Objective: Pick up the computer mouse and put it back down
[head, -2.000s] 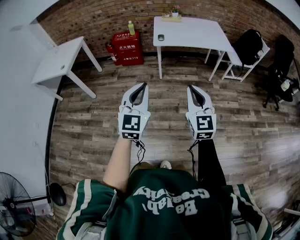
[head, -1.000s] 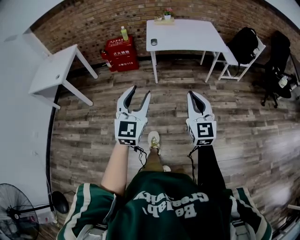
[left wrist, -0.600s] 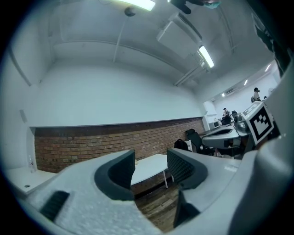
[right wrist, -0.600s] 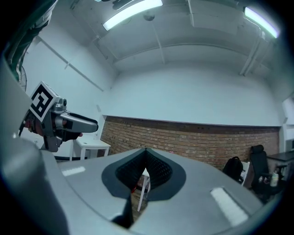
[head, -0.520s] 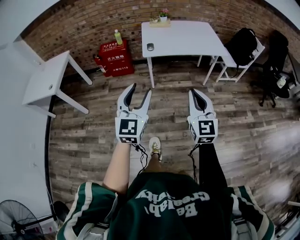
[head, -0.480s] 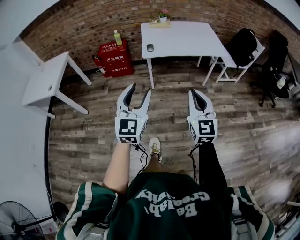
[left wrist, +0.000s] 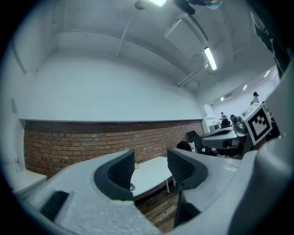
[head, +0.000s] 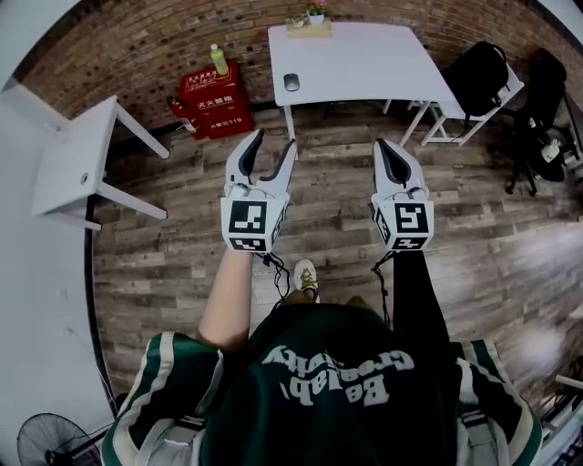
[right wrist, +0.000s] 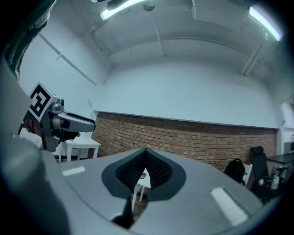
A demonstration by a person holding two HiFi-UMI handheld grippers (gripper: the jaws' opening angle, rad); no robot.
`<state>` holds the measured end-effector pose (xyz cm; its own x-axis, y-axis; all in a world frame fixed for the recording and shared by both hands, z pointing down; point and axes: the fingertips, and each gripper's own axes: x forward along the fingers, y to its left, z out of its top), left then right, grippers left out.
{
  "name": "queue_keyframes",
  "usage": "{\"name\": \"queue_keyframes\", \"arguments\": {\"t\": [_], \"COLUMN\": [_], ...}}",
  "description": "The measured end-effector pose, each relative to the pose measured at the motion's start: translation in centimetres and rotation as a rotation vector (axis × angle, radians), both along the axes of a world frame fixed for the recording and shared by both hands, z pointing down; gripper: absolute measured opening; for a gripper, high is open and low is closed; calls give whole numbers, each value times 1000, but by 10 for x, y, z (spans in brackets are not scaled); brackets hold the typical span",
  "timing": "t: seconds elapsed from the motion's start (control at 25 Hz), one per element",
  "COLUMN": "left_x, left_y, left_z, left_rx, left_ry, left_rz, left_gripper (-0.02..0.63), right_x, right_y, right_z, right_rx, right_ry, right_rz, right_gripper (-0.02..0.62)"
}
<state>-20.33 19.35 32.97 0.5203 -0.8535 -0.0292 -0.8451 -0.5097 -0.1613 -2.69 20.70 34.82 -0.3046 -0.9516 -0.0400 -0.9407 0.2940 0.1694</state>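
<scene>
A dark computer mouse [head: 291, 82] lies near the left edge of a white table [head: 364, 59] by the brick wall, well ahead of both grippers. My left gripper [head: 275, 141] is held level over the wooden floor, open, with nothing between its fingers. In the left gripper view the table [left wrist: 154, 170] and the mouse [left wrist: 132, 187] show between its pads, far off. My right gripper [head: 385, 146] is beside it at the same height, shut on nothing. Its tips [right wrist: 146, 155] meet in the right gripper view.
A red box [head: 214, 96] with a green bottle [head: 219, 59] stands left of the table. A second white table [head: 68, 168] is at the left wall. A backpack on a chair [head: 483, 77] and an office chair [head: 547, 123] are right. A small plant [head: 314, 14] sits at the table's far edge.
The person has walked forward, so the white table and mouse are nearer. Both grippers moved forward with the body. The left jaws stand wider than two seconds ago.
</scene>
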Motion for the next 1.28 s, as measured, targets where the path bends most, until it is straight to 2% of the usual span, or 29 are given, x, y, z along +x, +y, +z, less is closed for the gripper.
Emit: {"name": "queue_keyframes", "arguments": {"t": [0.36,0.8,1.0,1.28], "left_x": [2,5,20,44], "left_y": [-77,-145,-199,-294], "left_z": [9,30,43,58], "left_rx": [-9,-64,-83,-119], "left_ry": [-22,-32,-28,-39], "left_rz": [57,43,-2,-94], "left_gripper": [232,232,232,239], "right_x": [-12,8,35,57], "right_y": [-78,-149,-206,-331], "right_z": [10,13,29,24], "right_rx": [-16,-17,-30,-11], "right_ry": [37,29,23,46], "right_rz": [9,4,-20,-126], "right_gripper": [14,14,14,14]}}
